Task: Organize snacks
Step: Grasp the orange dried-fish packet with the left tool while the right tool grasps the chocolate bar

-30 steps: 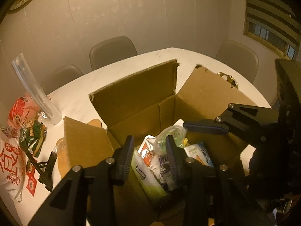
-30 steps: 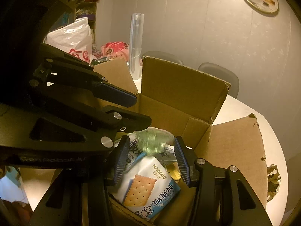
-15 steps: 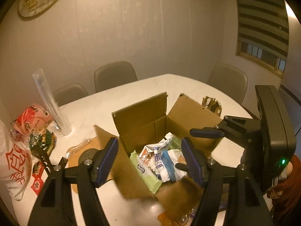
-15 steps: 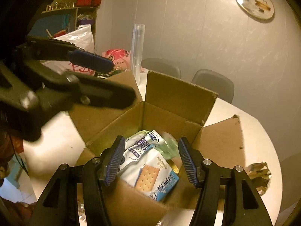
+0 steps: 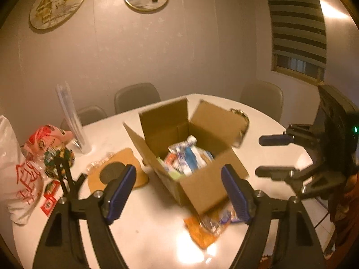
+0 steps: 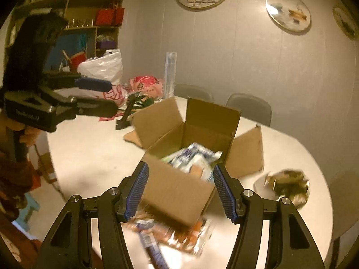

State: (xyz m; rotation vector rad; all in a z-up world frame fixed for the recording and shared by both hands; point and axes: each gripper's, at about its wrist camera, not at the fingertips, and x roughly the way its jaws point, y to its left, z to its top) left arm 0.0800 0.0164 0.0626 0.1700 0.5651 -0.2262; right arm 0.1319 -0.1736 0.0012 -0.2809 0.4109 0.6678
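Both claws, left (image 5: 178, 187) and right (image 6: 180, 192), are wide open and hold nothing. Many snacks (image 5: 187, 159) sit in the box (image 5: 202, 179). One orange pack (image 5: 206, 226) lies just beside the box, so I think it goes next.

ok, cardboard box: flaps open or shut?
Open. All four flaps of the cardboard box stand up or splay outward, and snack packets show inside from both wrist views.

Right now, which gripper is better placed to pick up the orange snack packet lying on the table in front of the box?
Probably the right gripper: it is open, and the orange snack packet lies just beneath its fingers. The left gripper, also open, sees it off toward its right finger.
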